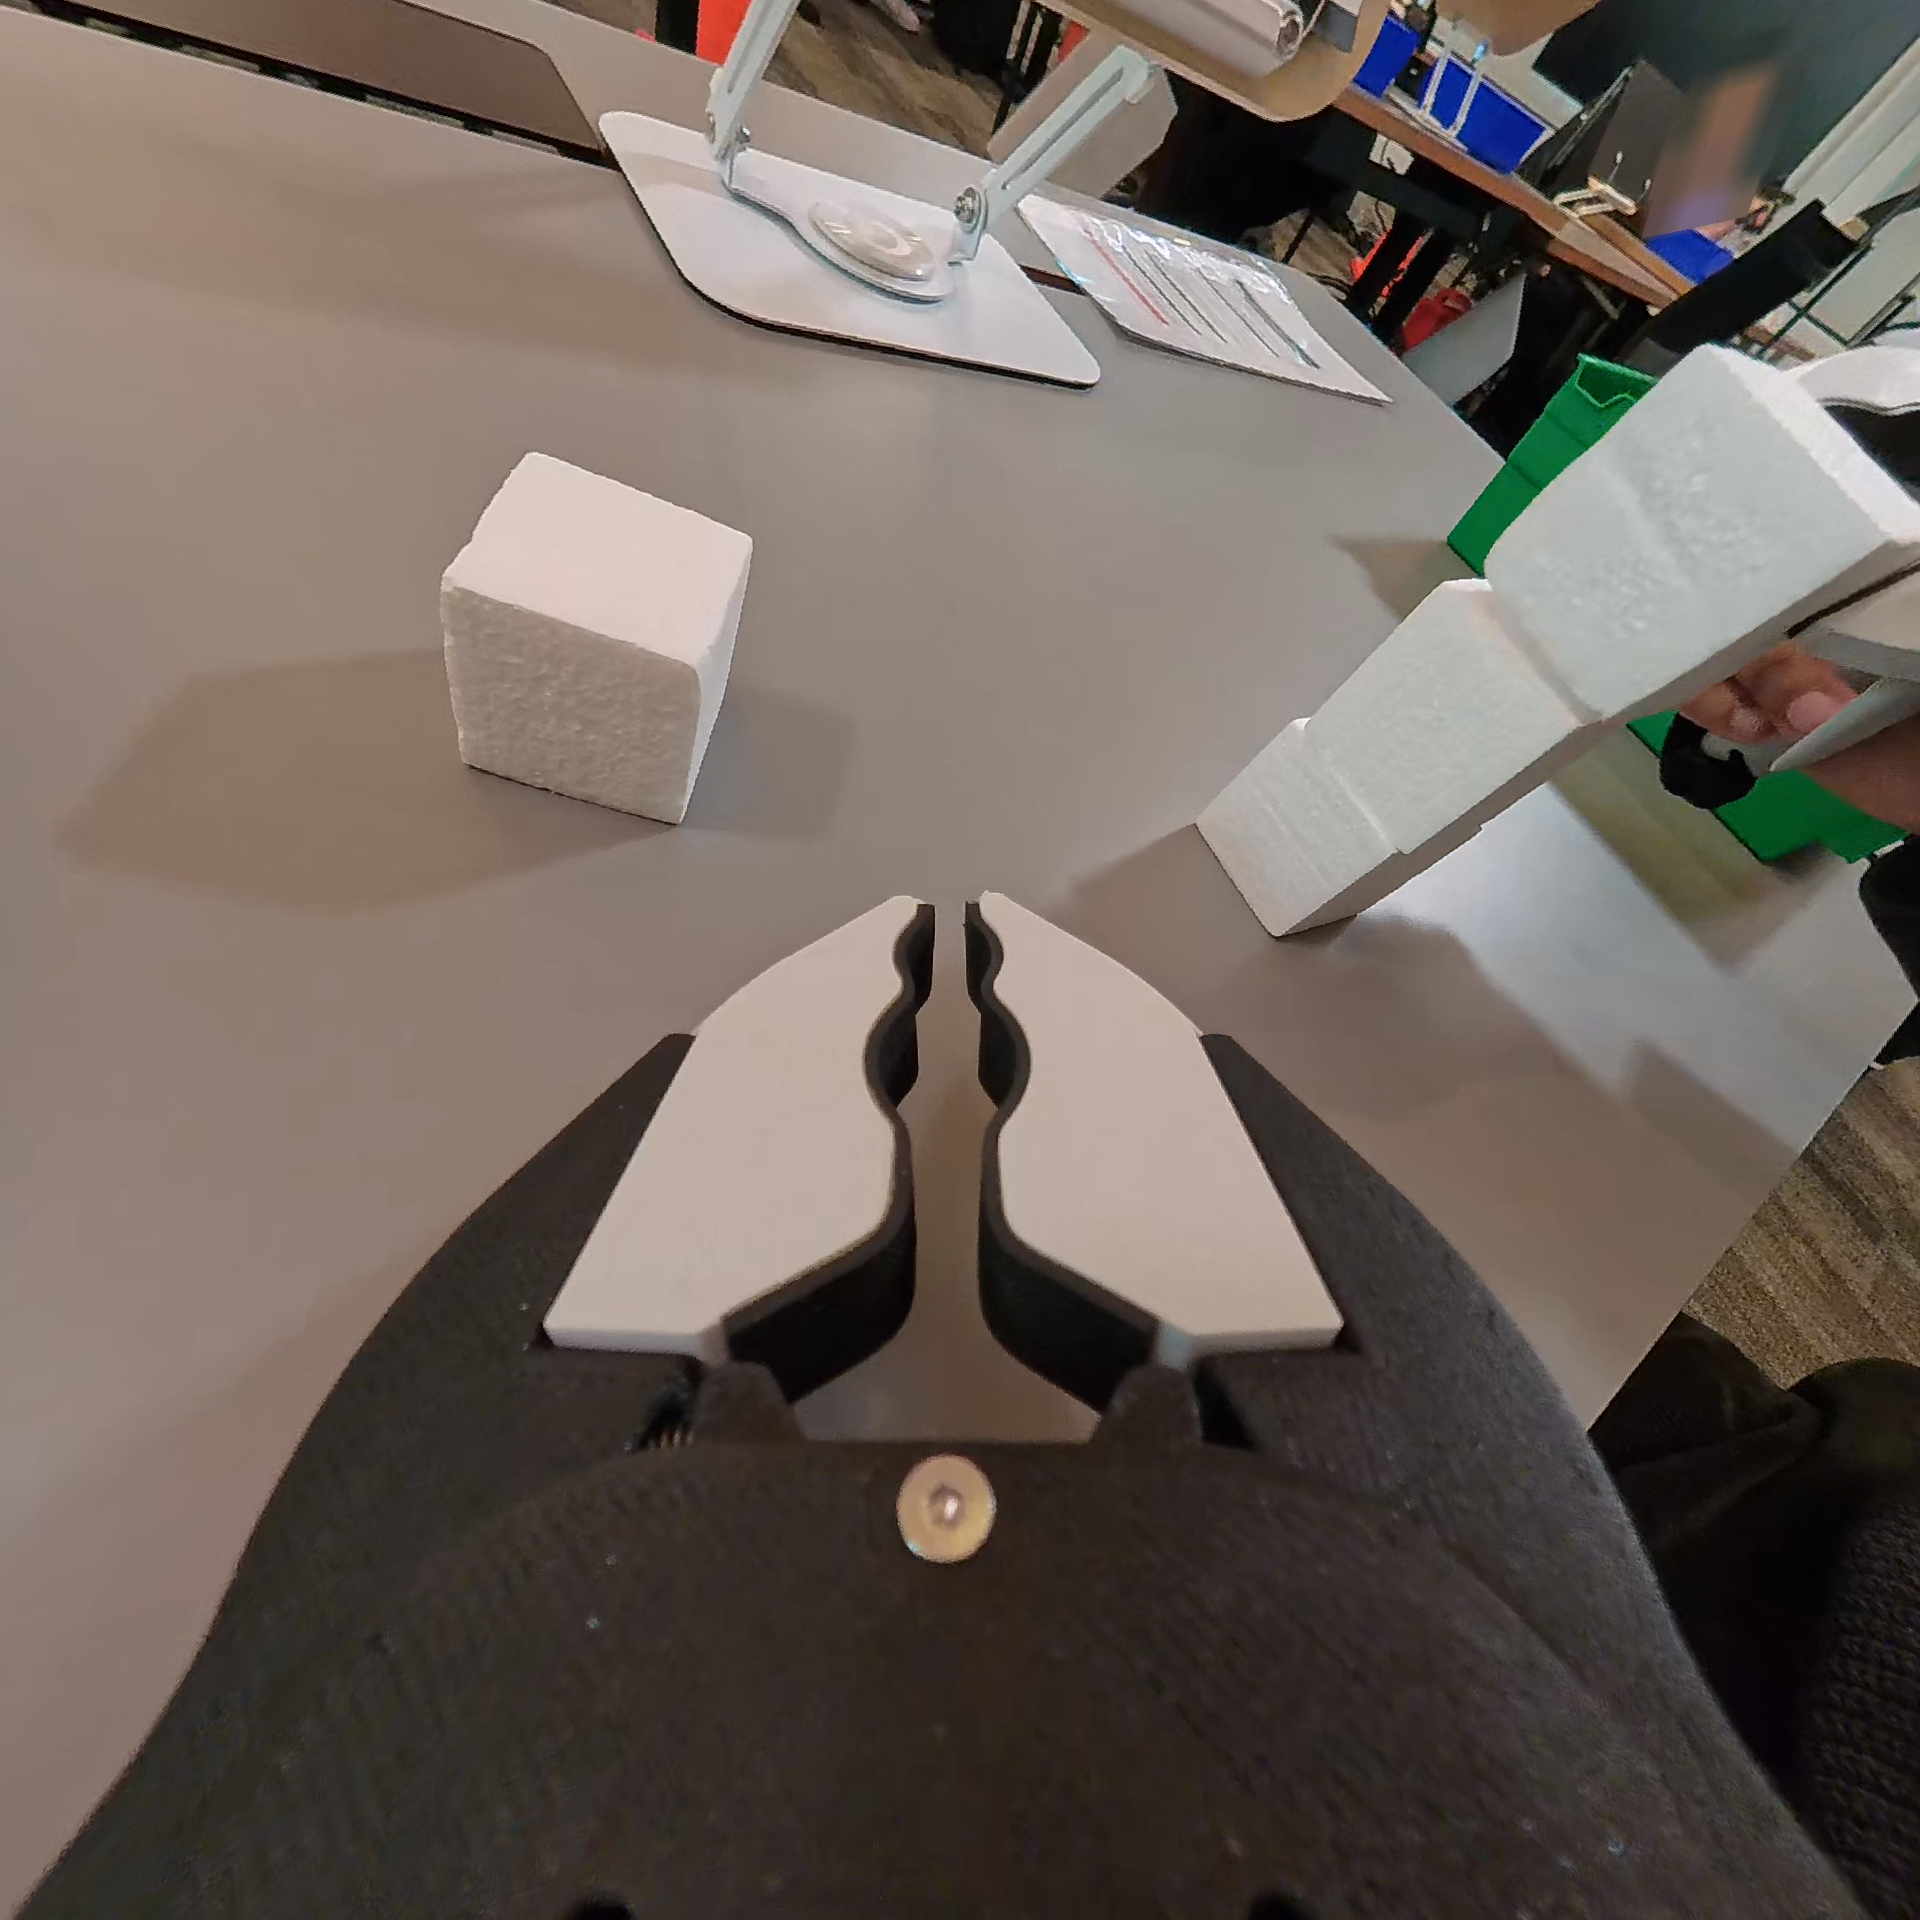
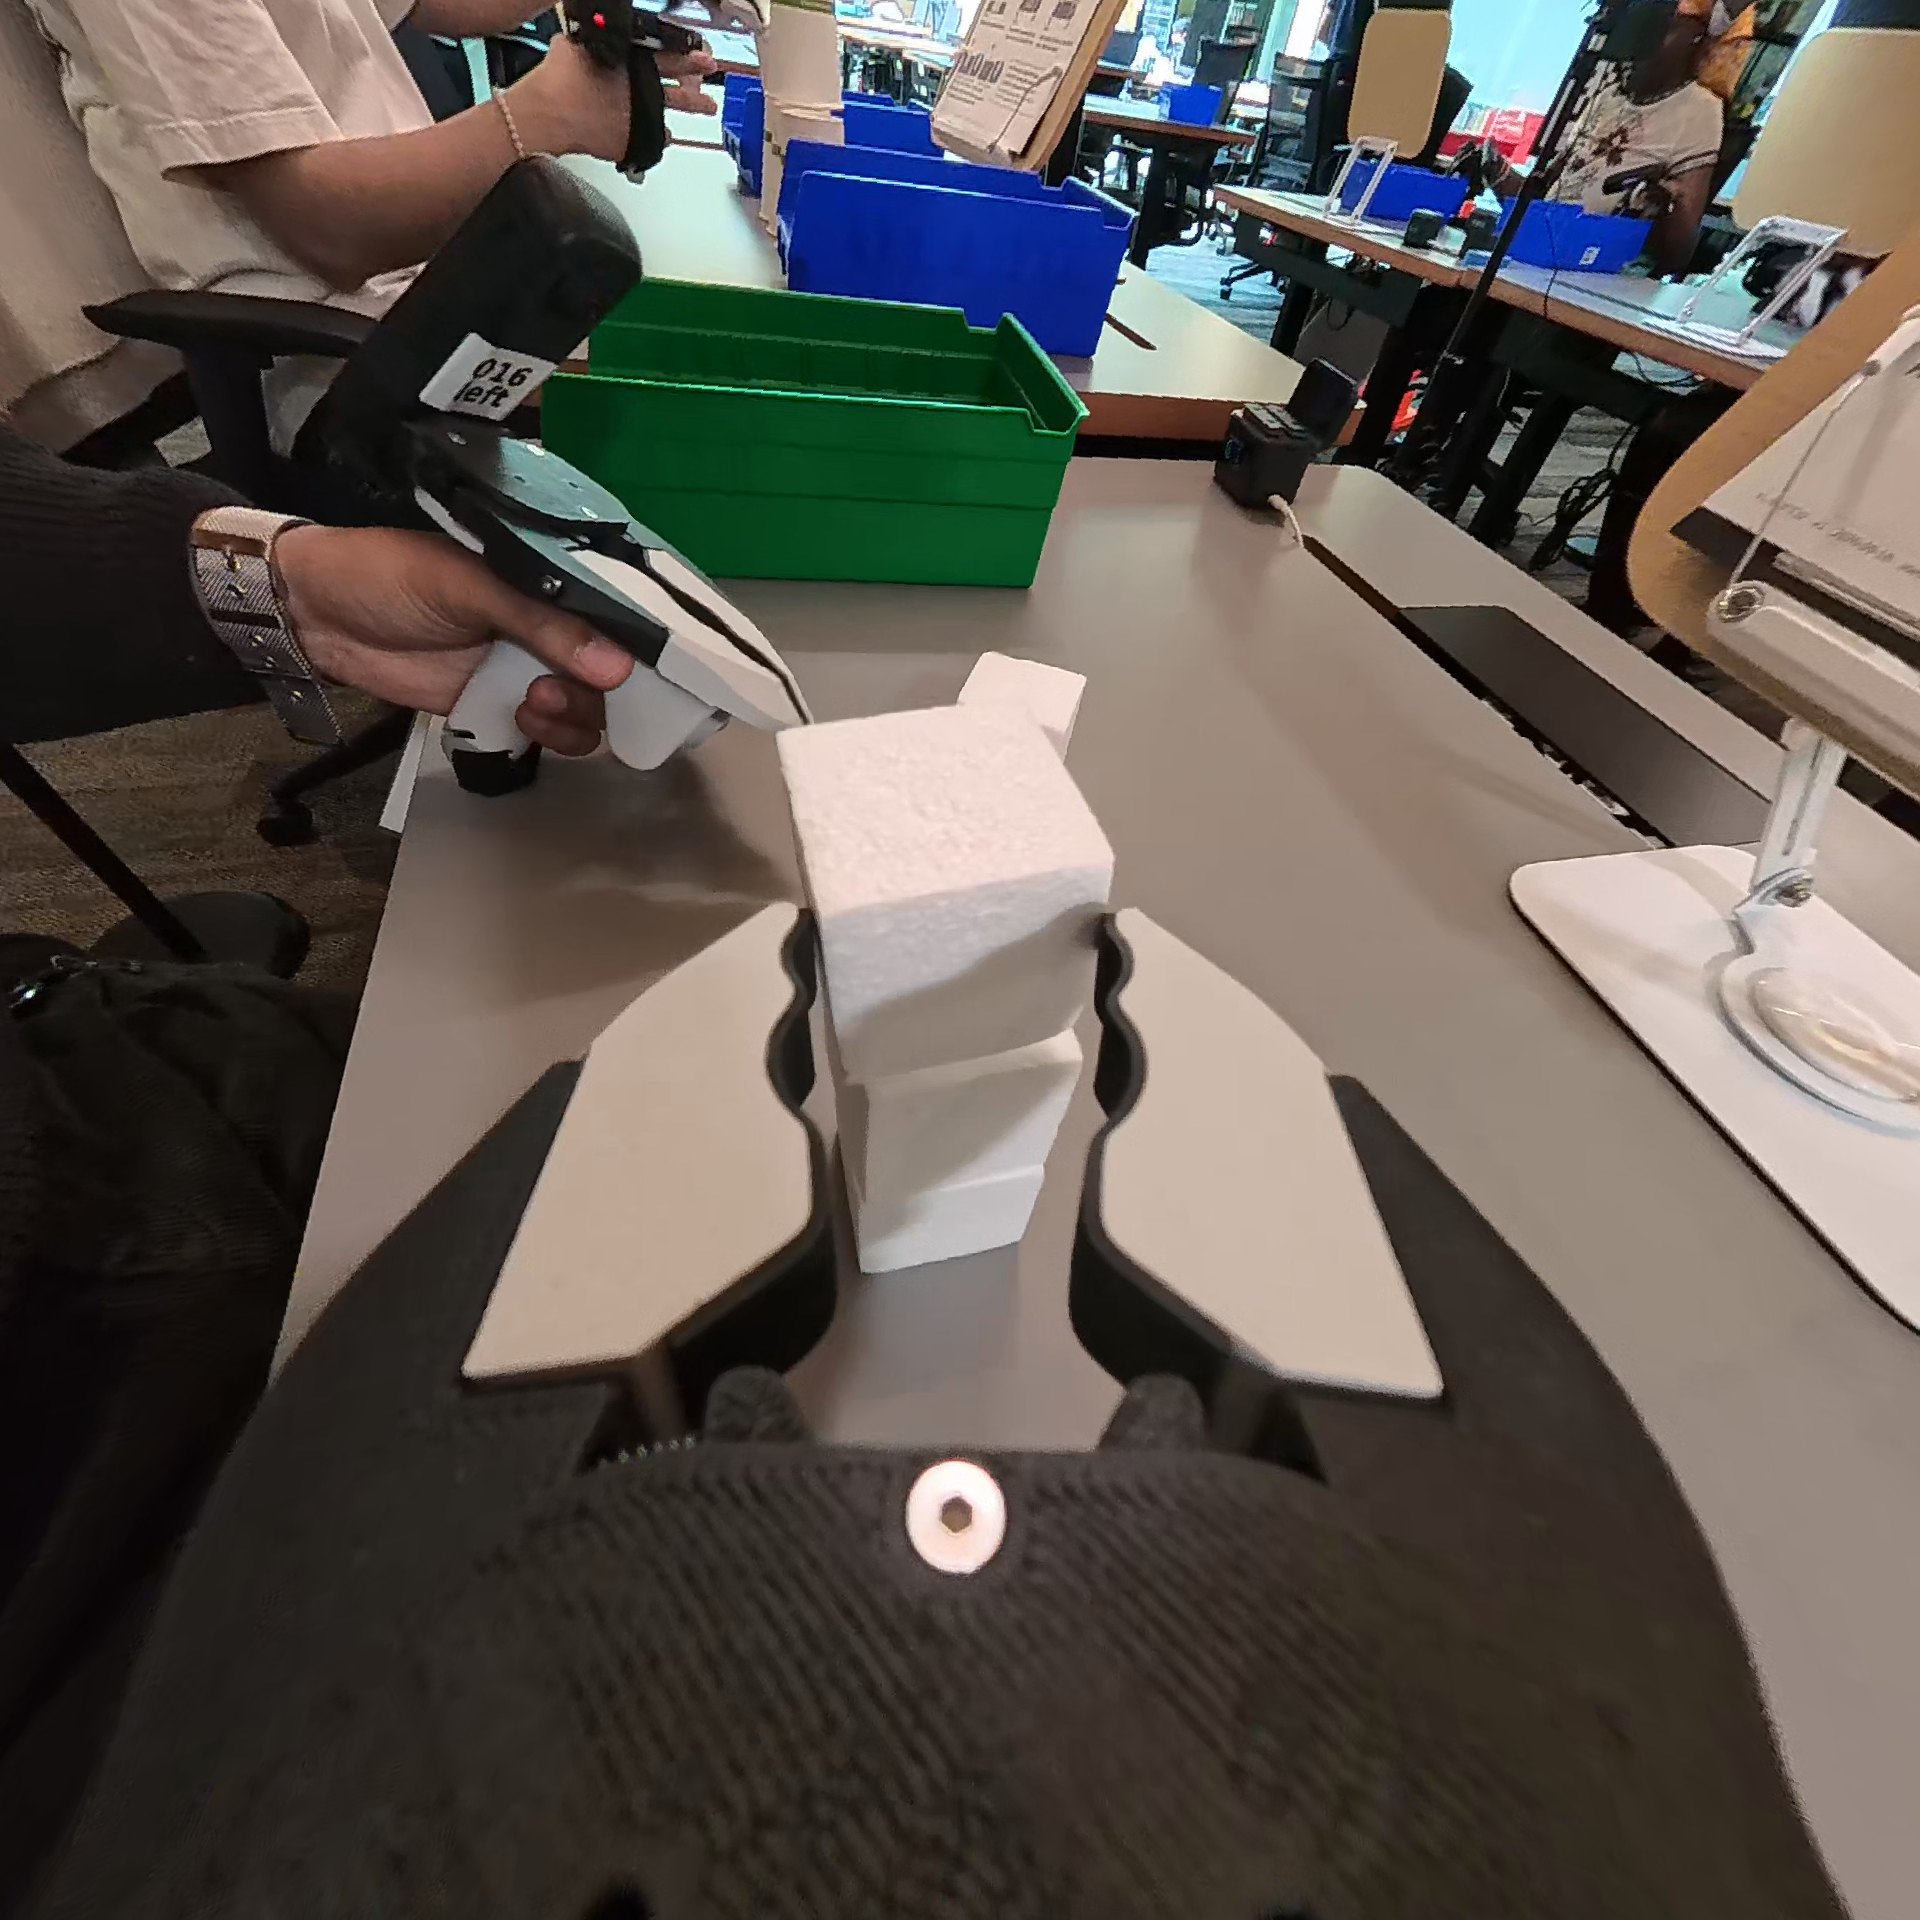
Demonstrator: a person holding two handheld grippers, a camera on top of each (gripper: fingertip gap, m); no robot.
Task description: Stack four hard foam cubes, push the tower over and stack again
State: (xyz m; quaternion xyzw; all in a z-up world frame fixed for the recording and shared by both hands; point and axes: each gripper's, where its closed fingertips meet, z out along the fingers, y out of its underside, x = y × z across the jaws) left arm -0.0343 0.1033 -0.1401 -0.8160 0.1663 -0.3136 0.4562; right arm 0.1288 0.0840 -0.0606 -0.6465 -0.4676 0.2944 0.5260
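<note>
My left gripper (image 1: 950,914) is shut and empty, low over the grey table (image 1: 260,416). A lone white foam cube (image 1: 592,644) sits ahead of it to the left. At the right stands a leaning stack of foam cubes (image 1: 1382,769). My right gripper (image 2: 951,935) is shut on the top foam cube (image 2: 945,883), which rests on the two cubes below (image 2: 956,1143). That top cube also shows in the left wrist view (image 1: 1683,540). The lone cube (image 2: 1023,686) lies beyond the stack, and the left gripper (image 2: 623,623), held by a hand, is to its left.
A white stand base (image 1: 862,281) and a laminated sheet (image 1: 1205,301) lie at the table's far side. A green bin (image 2: 810,457) and blue bins (image 2: 956,229) stand on the adjoining table. A small black device (image 2: 1273,447) sits nearby. A person sits at the back left. My right fingertips sit around 20 centimeters from my left ones. The white stand base (image 1: 862,281) sits 35 centimeters or so from the ends of my right fingers. The right camera catches it too, in the right wrist view (image 2: 1732,1014).
</note>
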